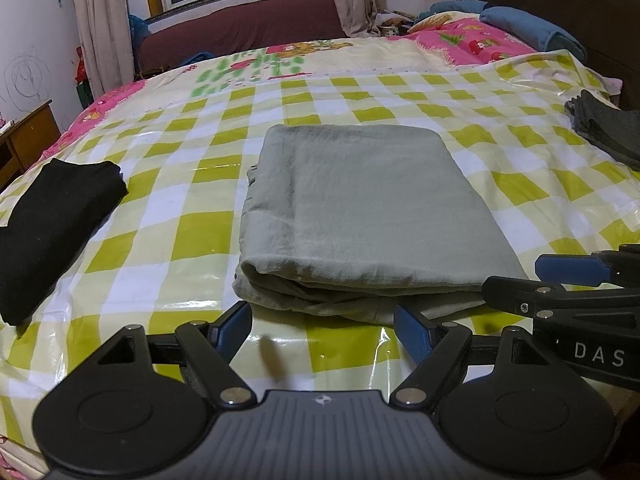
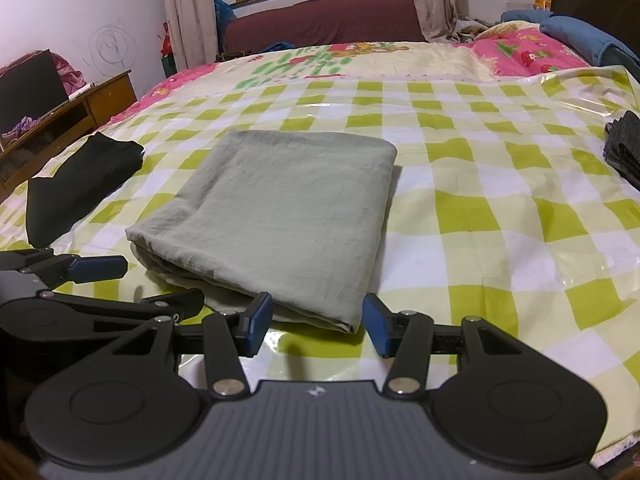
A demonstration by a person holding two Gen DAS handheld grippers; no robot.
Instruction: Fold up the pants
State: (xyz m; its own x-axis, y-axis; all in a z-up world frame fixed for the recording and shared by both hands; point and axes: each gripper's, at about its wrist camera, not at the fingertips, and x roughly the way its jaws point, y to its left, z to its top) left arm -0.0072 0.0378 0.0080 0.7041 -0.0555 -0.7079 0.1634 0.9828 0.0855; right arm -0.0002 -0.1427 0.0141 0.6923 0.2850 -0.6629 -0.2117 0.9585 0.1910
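Note:
The grey-green pants (image 1: 360,216) lie folded into a thick rectangle on the green-checked plastic sheet (image 1: 168,248); they also show in the right wrist view (image 2: 280,216). My left gripper (image 1: 324,328) is open and empty, just in front of the pants' near folded edge. My right gripper (image 2: 316,322) is open and empty at the pants' near right corner, with the corner between its blue pads (image 2: 376,326). The right gripper also shows at the right edge of the left wrist view (image 1: 560,280), and the left gripper at the left of the right wrist view (image 2: 100,276).
A folded black garment (image 1: 52,232) lies left of the pants. A dark grey folded garment (image 1: 608,128) lies at the far right. A pink quilt (image 1: 460,40) and blue bedding (image 1: 532,28) sit at the bed's far end. A wooden desk (image 2: 80,108) stands left.

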